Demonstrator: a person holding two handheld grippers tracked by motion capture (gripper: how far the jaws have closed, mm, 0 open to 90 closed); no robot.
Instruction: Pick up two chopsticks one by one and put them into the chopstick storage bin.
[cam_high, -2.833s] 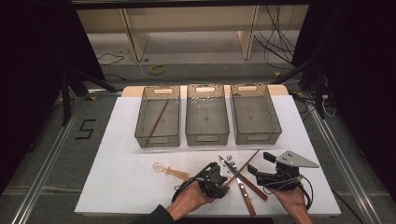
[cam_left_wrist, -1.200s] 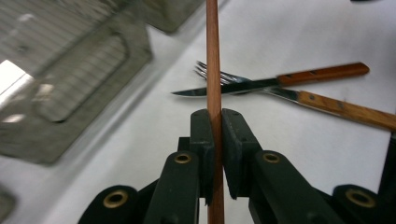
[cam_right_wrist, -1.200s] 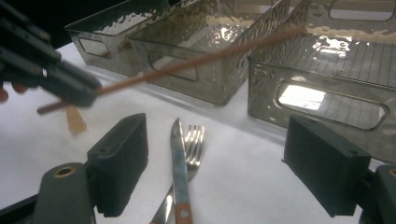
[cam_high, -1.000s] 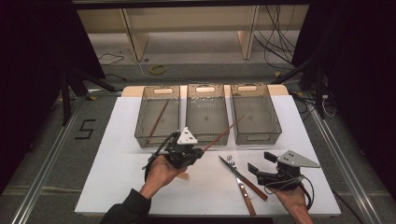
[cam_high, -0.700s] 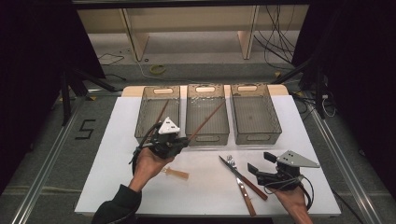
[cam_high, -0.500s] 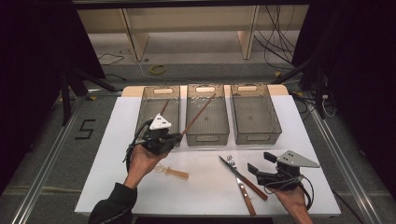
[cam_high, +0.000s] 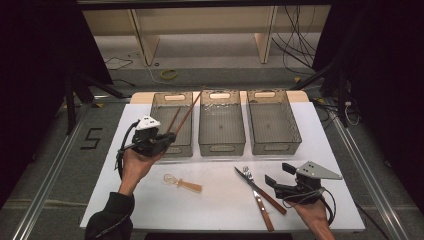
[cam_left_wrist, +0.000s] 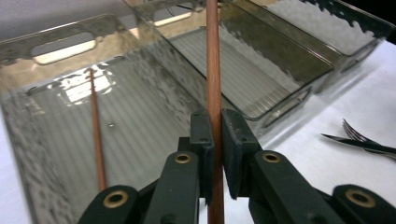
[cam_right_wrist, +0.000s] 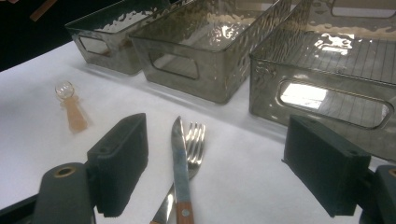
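The left tool (cam_high: 167, 137) was clamped tight on 1 brown chopstick (cam_high: 190, 109), jaws pinched onto the shaft near its lower end. In the left gripper view, that chopstick (cam_left_wrist: 213, 70) ran straight up between the 2 black jaws, out over the leftmost bin (cam_left_wrist: 56, 39). From the high view the stick slanted up and to the right, its far tip over the gap between the left bin (cam_high: 162, 96) and the middle bin (cam_high: 221, 147). A second chopstick (cam_high: 172, 120) lay inside the left bin, and it showed in the left gripper view as a thin brown rod (cam_left_wrist: 95, 135) on the ribbed floor. The hand holding the left tool hovered at the near left corner of that bin.

Over on the right, the right tool (cam_high: 274, 182) rested low above the white tabletop (cam_high: 220, 210), jaws spread wide with nothing between them. In the right gripper view, a knife (cam_right_wrist: 178, 154) with a wooden handle and a fork (cam_right_wrist: 194, 140) lay side by side just ahead of those open jaws, touching or nearly so. A small clear spoon (cam_high: 181, 183) with an amber handle lay on the tabletop, near the bins, between the 2 hands. The right bin (cam_high: 295, 127) sat farthest right in the row of 3.
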